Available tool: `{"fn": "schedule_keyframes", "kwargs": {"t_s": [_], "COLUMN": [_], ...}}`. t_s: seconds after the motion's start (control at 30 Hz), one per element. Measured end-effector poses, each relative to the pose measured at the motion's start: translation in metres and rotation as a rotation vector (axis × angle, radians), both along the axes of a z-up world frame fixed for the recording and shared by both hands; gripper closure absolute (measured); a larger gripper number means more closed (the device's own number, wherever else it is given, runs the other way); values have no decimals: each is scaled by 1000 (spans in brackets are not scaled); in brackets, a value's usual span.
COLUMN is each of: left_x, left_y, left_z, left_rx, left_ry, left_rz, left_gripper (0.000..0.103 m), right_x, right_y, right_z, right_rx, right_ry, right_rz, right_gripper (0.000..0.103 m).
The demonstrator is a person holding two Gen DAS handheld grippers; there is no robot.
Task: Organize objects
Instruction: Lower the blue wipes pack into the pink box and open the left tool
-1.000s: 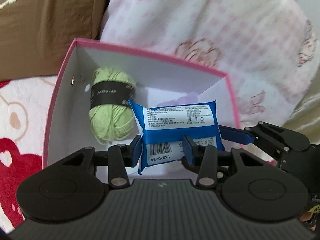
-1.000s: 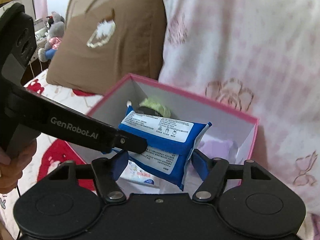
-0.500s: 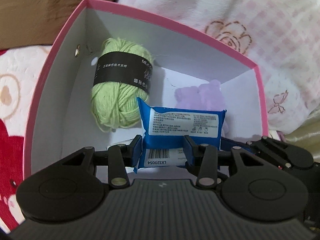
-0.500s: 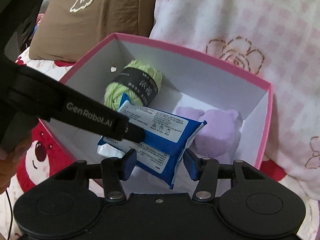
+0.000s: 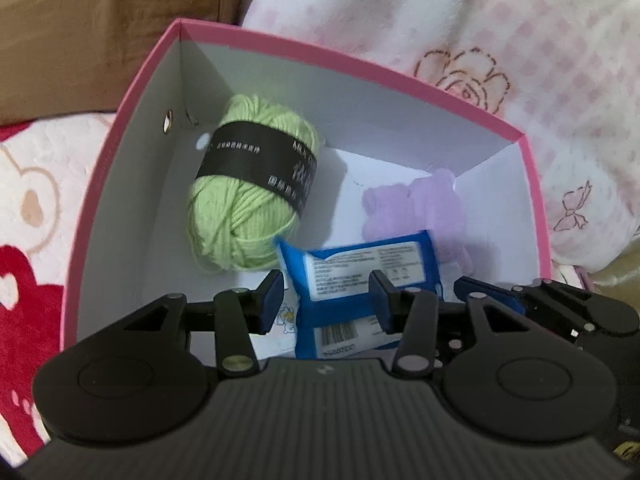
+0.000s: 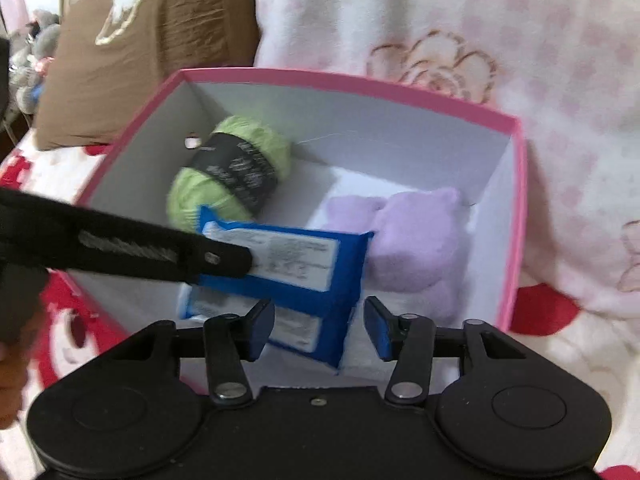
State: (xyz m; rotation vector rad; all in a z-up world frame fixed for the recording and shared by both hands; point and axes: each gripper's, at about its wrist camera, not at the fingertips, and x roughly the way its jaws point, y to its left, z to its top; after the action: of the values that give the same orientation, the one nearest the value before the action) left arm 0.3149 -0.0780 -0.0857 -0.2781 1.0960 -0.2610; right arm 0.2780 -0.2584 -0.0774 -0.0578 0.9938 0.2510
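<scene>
Both grippers tilt steeply down into the pink box [image 5: 120, 152]. The left gripper [image 5: 326, 294], jaws just widening, stands apart around the blue packet [image 5: 368, 264]. The right gripper [image 6: 320, 324], jaws just narrowing, also stands apart around it. Green yarn [image 5: 248, 208] lies toward the far-left corner, a purple plush [image 6: 420, 248] by the right wall.

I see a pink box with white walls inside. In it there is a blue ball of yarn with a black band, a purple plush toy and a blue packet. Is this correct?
One detail is wrong: the ball of yarn is light green, not blue, as the left wrist view shows. The rest holds: the pink box has white inner walls, the yarn wears a black band, and the purple plush toy and blue packet are in the box.
</scene>
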Motion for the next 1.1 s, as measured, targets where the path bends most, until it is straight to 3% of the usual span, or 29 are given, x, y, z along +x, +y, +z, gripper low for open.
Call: {"fn": "schedule_keyframes", "kwargs": {"t_s": [0.2, 0.53, 1.1], "left_x": [-13, -43, -115], "left_y": [4, 18, 34], "left_z": [16, 52, 133], "left_rx": [4, 43, -8], "left_ry": [-17, -23, -93], "left_rz": [-1, -2, -58], "left_gripper": [57, 56, 44], "right_x": [-17, -50, -111], "right_y": [-1, -4, 11], "right_z": [18, 52, 111], "right_rx": [-17, 65, 60], "right_ry": [-80, -130, -218], "right_rz": [4, 89, 166], "right_gripper": [48, 46, 41]}}
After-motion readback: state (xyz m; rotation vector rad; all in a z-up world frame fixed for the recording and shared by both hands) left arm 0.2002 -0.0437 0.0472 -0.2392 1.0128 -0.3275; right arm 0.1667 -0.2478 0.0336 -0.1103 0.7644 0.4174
